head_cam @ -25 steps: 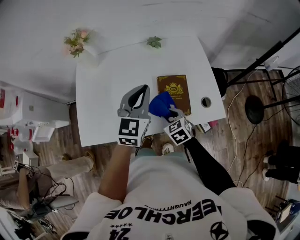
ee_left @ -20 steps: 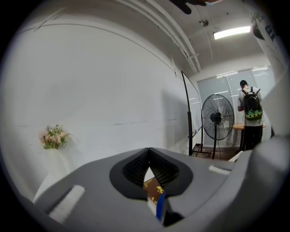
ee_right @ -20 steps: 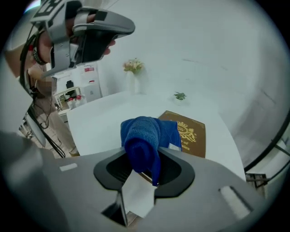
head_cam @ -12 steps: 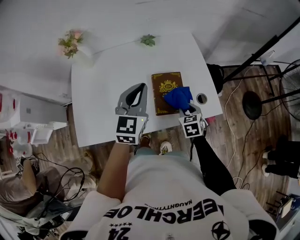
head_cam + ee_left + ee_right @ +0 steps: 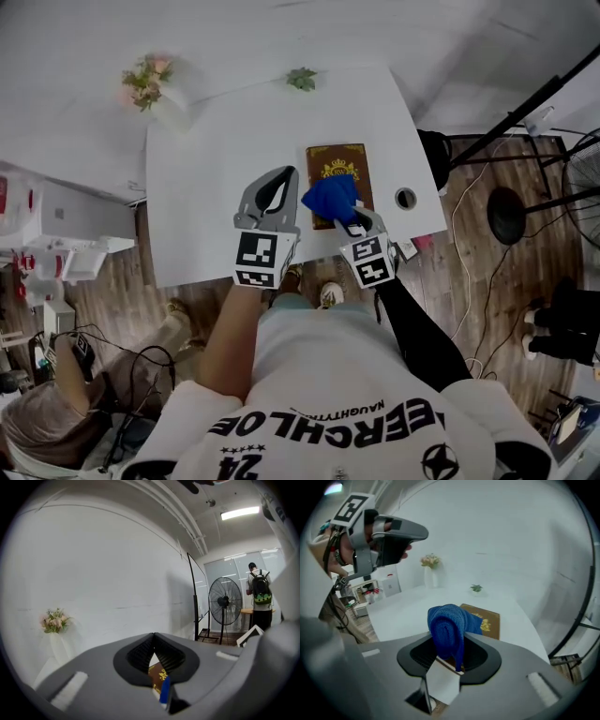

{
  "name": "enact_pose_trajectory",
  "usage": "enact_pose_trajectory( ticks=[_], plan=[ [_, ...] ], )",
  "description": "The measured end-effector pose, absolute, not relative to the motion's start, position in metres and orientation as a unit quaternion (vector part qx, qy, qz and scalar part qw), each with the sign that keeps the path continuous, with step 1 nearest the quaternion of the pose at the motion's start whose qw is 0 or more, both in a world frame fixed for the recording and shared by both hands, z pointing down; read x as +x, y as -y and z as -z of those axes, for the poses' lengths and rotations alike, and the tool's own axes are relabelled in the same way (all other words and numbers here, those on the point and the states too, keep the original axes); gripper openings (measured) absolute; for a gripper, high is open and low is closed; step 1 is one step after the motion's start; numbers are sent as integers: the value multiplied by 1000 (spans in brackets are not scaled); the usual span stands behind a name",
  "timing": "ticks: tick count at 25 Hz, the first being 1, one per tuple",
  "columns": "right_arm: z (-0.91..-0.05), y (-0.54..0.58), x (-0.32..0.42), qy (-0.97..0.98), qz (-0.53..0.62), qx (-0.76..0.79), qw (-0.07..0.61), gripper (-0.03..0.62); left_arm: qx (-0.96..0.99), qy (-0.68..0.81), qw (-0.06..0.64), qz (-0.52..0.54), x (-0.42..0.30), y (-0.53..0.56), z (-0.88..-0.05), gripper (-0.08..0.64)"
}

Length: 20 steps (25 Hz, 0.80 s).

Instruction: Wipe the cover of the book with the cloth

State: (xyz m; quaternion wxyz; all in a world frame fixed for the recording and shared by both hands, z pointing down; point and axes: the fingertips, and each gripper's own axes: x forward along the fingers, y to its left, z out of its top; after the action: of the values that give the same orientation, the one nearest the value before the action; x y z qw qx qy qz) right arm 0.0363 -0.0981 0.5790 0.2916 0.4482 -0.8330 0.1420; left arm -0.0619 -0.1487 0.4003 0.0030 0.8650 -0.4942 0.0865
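- pinching the blue cloth (image 5: 447, 623) is your right gripper (image 5: 448, 654): its jaws are clamped on a bunched fold, and the rest of the cloth stands out past the tips as a rounded wad.
- your left gripper (image 5: 153, 639) has its jaws pressed together with nothing between them; in the head view it hangs over the white table (image 5: 202, 178), just left of the book (image 5: 343, 166), and touches nothing.
- the book lies flat and closed near the table's right front edge, brown cover with a gold emblem facing up. the cloth covers its near half in the head view; whether it actually presses on the cover, i cannot tell.
- the cloth looks like a soft, light knit. it will likely flop and fold on itself, so keep your hold deep in the bunch and leave a fat pad beyond the tips to do the rubbing, with no hard jaw meeting the cover.
- the book reads as a stiff hardback, not heavy, on a smooth top. expect it to skate or turn under a sideways stroke.
- if it slides, i'd set the shut left gripper down on the bare far-left corner to pin it, well away from the wiping path.
- the flowers (image 5: 145, 82) and the small plant (image 5: 301, 80) sit at the far edge, well apart from the work.
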Motion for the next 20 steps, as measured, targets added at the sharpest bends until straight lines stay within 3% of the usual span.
enact_pose_trajectory(
  ticks=[6, 20],
  plan=[
    [-616, 71, 1, 850, -154, 363, 348, 127, 863, 498, 5, -87, -61, 146, -402, 58],
    [-614, 79, 130, 770, -212, 500, 333, 127, 867, 491, 5, -82, -46, 151, -400, 58]
  ],
)
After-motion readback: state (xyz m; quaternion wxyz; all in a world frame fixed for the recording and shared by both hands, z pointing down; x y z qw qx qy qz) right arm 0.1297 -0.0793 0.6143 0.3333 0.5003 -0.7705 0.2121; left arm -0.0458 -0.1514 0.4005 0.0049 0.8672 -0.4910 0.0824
